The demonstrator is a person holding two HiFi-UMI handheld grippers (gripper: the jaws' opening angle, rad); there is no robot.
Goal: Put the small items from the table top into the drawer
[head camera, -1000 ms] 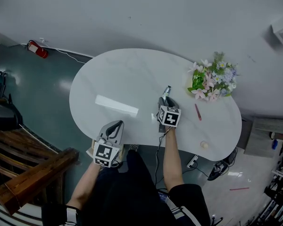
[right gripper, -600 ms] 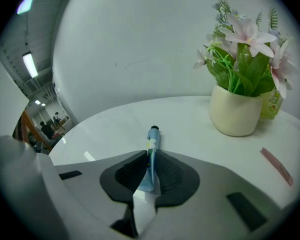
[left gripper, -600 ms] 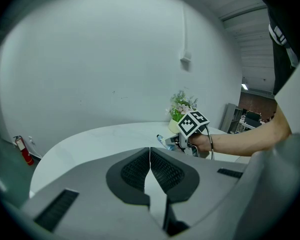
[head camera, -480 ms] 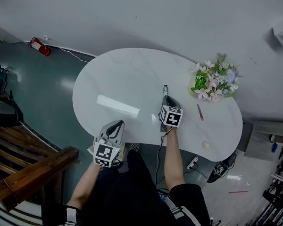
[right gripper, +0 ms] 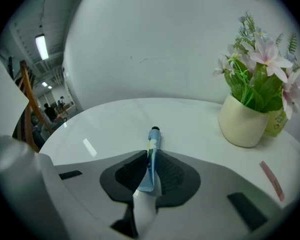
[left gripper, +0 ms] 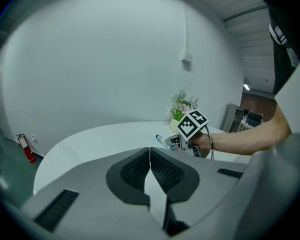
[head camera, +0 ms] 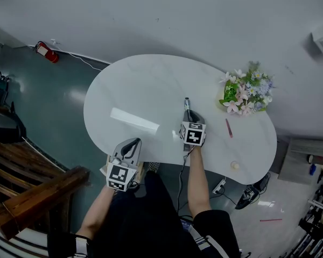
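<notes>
Right hand-held gripper (right gripper: 151, 160) is clamping the flat crimped tail of a small blue tube (right gripper: 154, 139), its jaws having just been closing on it. The cap end is pointing ahead across the white tabletop (head camera: 140, 79), near the flower pot (right gripper: 242, 124). The tube is looking light, soft and probably slick, so pinching the stiffer crimp is avoiding a squash, though it may be pivoting there. Left hand-held gripper (left gripper: 150, 159) is sitting closed on nothing at the near edge.
</notes>
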